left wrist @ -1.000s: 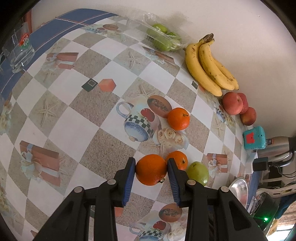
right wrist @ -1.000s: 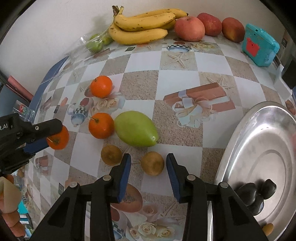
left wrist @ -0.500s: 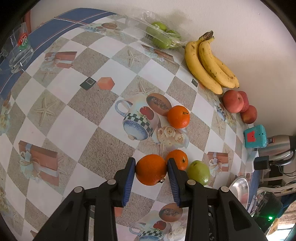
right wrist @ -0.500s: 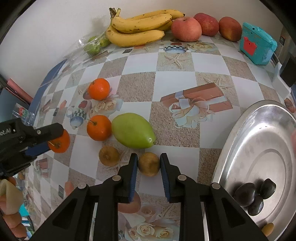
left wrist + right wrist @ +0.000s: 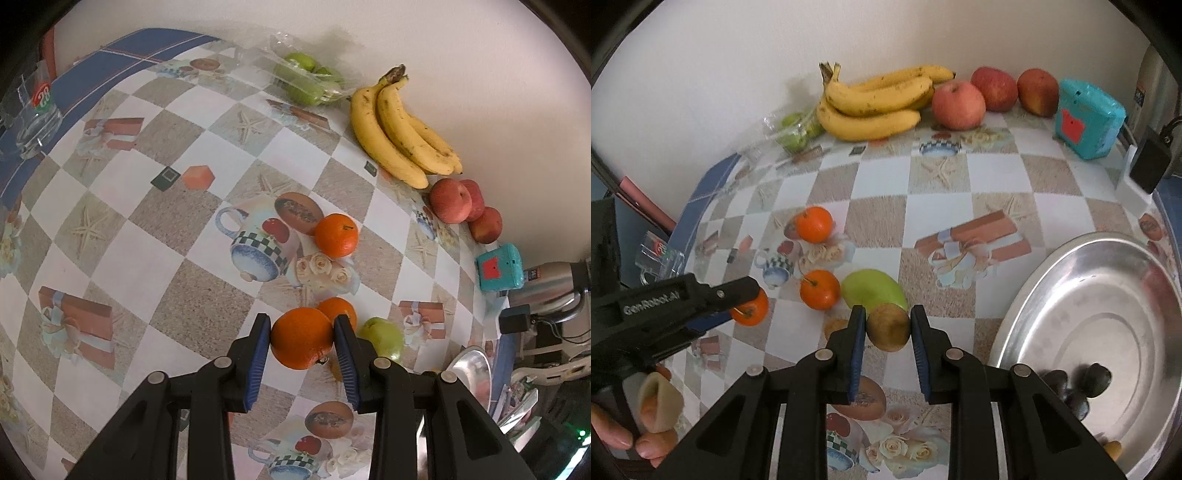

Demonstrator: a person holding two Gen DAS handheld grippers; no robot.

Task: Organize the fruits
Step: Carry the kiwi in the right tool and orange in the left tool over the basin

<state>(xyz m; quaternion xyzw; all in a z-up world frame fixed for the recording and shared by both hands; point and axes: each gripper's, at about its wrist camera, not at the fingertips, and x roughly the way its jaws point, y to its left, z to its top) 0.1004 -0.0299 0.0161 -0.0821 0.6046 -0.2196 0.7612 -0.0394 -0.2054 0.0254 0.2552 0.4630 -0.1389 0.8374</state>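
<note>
Orange [image 5: 302,338] pinched in left gripper [image 5: 302,345], brown fruit [image 5: 888,326], perhaps kiwi, clamped in right gripper [image 5: 888,334]

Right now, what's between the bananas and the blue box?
Three red apples sit in a row between the bananas and the blue box, seen in the right wrist view.

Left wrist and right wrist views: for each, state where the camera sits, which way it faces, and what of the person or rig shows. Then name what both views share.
Left wrist: sits behind the left gripper, looking steeply down at the patterned table; its fingers clamp an orange.
Right wrist: sits behind the right gripper, looking down toward the wall; its fingers clamp a brown fruit; the left gripper and a hand show at the left edge.
Shared: bananas, red apples, green mango, teal box.
</note>
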